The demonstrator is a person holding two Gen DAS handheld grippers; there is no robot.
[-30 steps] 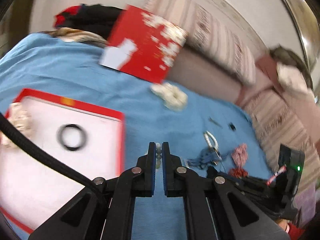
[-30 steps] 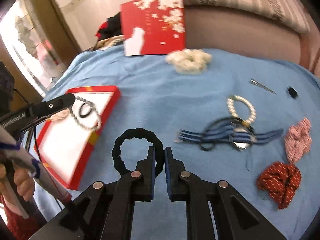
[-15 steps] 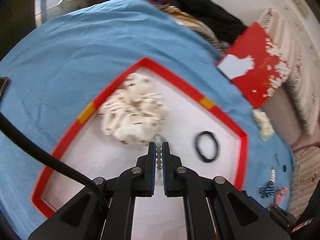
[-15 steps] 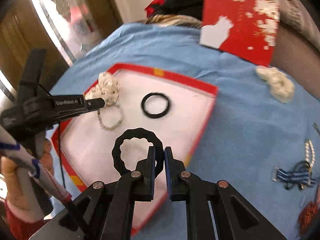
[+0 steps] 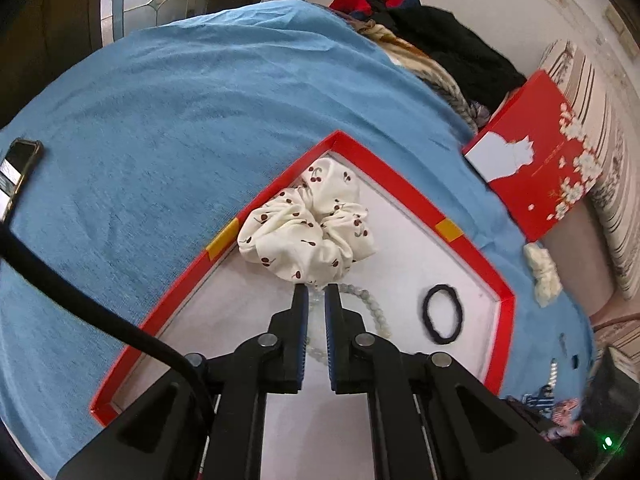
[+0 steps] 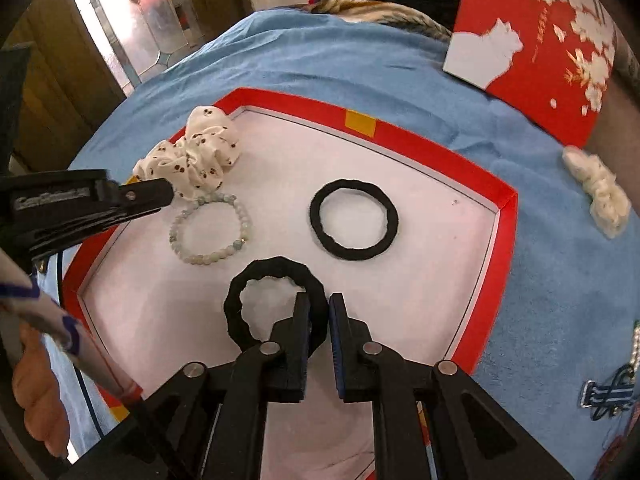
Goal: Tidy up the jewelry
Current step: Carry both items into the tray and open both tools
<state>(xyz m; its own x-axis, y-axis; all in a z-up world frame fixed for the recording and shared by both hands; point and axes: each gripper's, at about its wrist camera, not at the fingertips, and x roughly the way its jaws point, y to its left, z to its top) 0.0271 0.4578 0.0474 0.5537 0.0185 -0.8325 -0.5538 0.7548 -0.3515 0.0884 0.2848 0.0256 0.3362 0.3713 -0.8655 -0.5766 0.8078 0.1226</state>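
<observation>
A blue cloth point(image 6: 280, 64) covers the whole surface, which may be a bed or a bench; it fills both views. On it lies a shallow red-rimmed tray point(image 6: 424, 148) with a white floor, taking the centre of each frame. A red box lid point(image 6: 532, 40) printed with white blossoms stands at the upper right. Inside the tray, a cream scrunchie point(image 5: 308, 228) dotted with cherries sits in its far corner, and a plain black hair band point(image 6: 354, 220) lies flat right of centre. In the right wrist view the right tongs point(image 6: 319, 312), at bottom centre, are just opening, and a ruffled black scrunchie point(image 6: 272, 300) sits between their pads with its loop low over the tray floor; whether the pads press it cannot be told. The left tongs point(image 5: 316, 296) are nearly closed, with a pale bead bracelet point(image 6: 210, 228) running between their tips and draped on the tray floor beside the cherry scrunchie. To finish well, each pair of tongs likely should part fully and lift straight up, so neither piece snags or drags. Keeping the ruffled scrunchie clear of the bracelet and the hair band would leave the pieces apart.
</observation>
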